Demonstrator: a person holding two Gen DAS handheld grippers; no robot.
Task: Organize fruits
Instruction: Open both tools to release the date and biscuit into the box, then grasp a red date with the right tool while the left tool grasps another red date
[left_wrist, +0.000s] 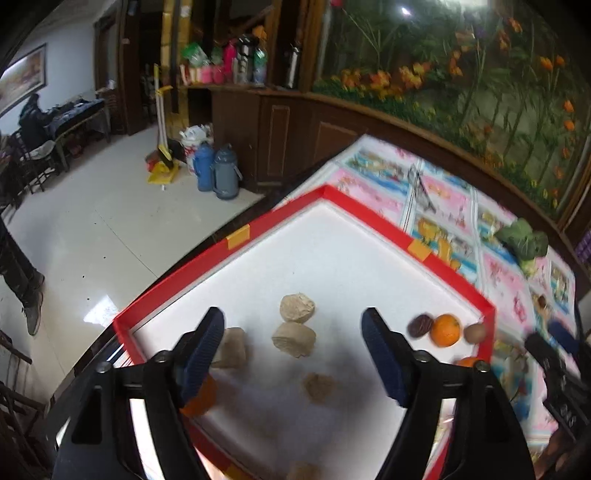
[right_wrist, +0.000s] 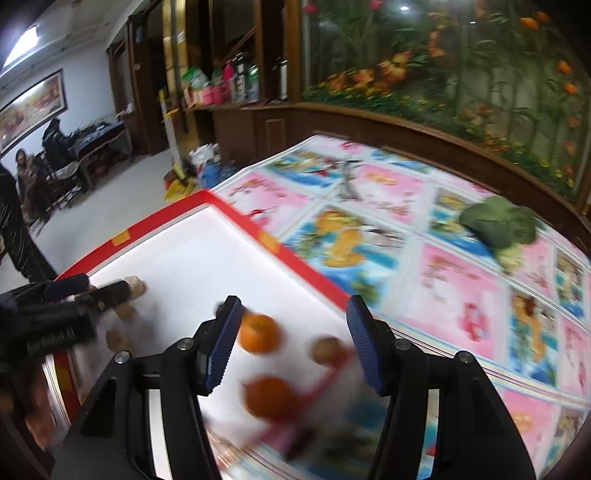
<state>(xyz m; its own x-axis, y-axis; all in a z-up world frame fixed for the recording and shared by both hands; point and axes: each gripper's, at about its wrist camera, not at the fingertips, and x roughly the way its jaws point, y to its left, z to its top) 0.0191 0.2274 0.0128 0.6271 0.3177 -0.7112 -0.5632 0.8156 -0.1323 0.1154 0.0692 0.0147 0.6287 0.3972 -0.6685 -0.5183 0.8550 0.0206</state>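
Observation:
A white tray with a red rim (left_wrist: 236, 236) lies on the table. In the left wrist view it holds several tan bun-like lumps (left_wrist: 297, 308), a dark date (left_wrist: 420, 325), an orange (left_wrist: 446, 329), a brown kiwi (left_wrist: 474, 332) and another orange (left_wrist: 201, 397) under the left finger. My left gripper (left_wrist: 293, 332) is open and empty above the lumps. My right gripper (right_wrist: 293, 332) is open and empty above the tray's near corner (right_wrist: 122, 236), over two oranges (right_wrist: 258, 334) (right_wrist: 271, 397) and the kiwi (right_wrist: 327, 350); this view is blurred.
A pink and blue cartoon tablecloth (right_wrist: 443, 280) covers the table. A green leafy vegetable (right_wrist: 498, 225) and metal tongs (right_wrist: 349, 177) lie on it beyond the tray. The floor with thermos flasks (left_wrist: 218, 171) drops off to the left. People stand at far left.

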